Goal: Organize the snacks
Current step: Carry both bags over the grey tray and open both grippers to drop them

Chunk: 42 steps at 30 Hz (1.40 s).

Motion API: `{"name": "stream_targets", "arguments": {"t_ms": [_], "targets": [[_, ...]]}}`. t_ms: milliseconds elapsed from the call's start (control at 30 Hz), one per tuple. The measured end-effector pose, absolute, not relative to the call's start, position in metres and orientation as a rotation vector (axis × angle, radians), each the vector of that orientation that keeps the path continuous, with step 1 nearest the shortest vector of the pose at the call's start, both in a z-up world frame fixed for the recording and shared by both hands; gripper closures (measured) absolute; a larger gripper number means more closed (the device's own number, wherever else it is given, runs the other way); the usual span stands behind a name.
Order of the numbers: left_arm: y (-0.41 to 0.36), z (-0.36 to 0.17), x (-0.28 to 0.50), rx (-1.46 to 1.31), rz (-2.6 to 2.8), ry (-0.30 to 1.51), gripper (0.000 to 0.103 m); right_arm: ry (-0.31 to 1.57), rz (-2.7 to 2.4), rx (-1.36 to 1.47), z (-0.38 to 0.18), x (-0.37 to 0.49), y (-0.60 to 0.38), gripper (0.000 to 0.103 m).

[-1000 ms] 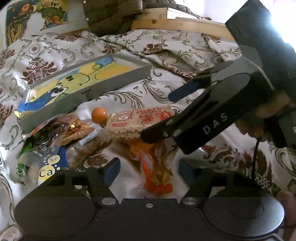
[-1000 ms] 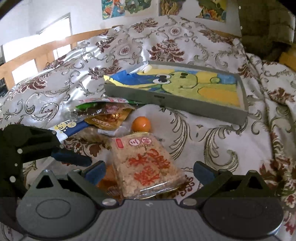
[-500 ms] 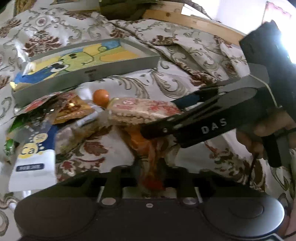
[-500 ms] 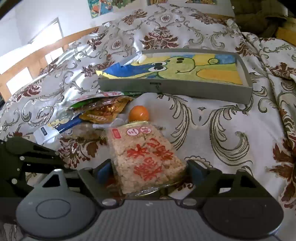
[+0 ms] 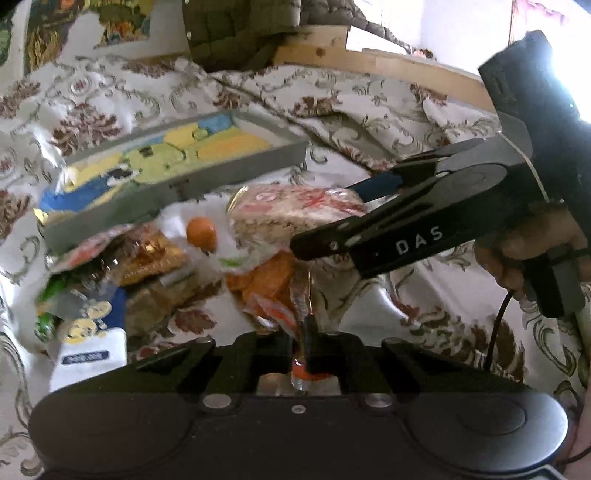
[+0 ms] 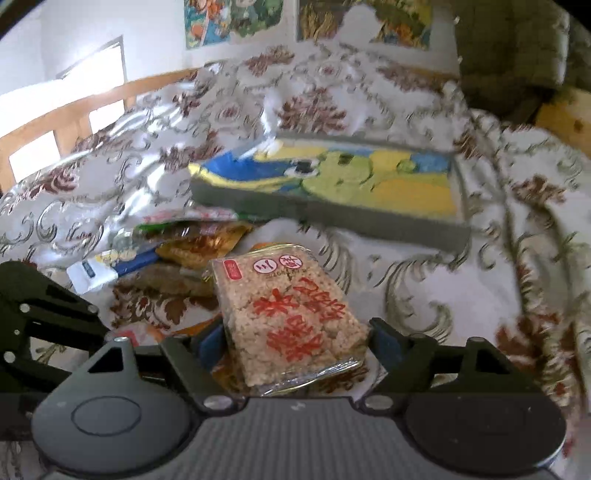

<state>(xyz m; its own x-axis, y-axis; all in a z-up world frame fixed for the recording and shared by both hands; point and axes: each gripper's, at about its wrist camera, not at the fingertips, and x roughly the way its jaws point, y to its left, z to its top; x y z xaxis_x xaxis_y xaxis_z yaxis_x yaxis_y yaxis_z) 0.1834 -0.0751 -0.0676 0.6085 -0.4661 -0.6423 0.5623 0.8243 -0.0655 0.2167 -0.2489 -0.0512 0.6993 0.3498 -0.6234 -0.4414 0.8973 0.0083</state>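
My left gripper (image 5: 306,332) is shut on the end of an orange and clear snack packet (image 5: 269,284), which trails forward over the bedspread. My right gripper (image 6: 297,341) is shut on a clear pack of puffed rice cake with red print (image 6: 288,314), its blue pads pressing on both sides. The left wrist view shows that rice cake pack (image 5: 295,210) raised above the pile in the right gripper (image 5: 332,218). Behind it lies a grey tray with a cartoon picture inside (image 6: 332,218), whose front wall (image 5: 177,188) faces me. A small orange ball (image 5: 201,229) lies next to the pack.
A heap of other snack packets (image 5: 147,254) lies to the left, with a blue and white packet (image 5: 88,347) nearest. A patterned bedspread (image 6: 424,288) covers the bed. The wooden bed frame (image 5: 388,62) and a dark jacket (image 5: 229,33) are behind. A hand (image 5: 528,251) holds the right gripper.
The left gripper's jaws closed on the orange packet. The right gripper's jaws closed onto the rice cake pack, which now sits higher off the pile.
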Motion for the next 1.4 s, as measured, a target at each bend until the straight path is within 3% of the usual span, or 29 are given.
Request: {"name": "stream_targets", "arguments": {"t_ms": [333,767,1100,1400], "targets": [[-0.079,-0.044,0.159,0.183,-0.601,0.574,0.100,0.500,0.336,-0.069,-0.022,0.199,-0.271,0.019],[-0.080,-0.017,0.144,0.232,-0.555,0.378,0.100,0.458,0.316,-0.045,-0.019,0.199,-0.272,0.019],[-0.064,-0.003,0.202,0.269,-0.453,0.264,0.100,0.398,0.287,0.003,-0.019,0.233,-0.260,0.019],[-0.031,-0.013,0.310,0.199,-0.279,0.283,0.100,0.408,0.251,0.057,-0.036,0.307,-0.239,0.019]]}}
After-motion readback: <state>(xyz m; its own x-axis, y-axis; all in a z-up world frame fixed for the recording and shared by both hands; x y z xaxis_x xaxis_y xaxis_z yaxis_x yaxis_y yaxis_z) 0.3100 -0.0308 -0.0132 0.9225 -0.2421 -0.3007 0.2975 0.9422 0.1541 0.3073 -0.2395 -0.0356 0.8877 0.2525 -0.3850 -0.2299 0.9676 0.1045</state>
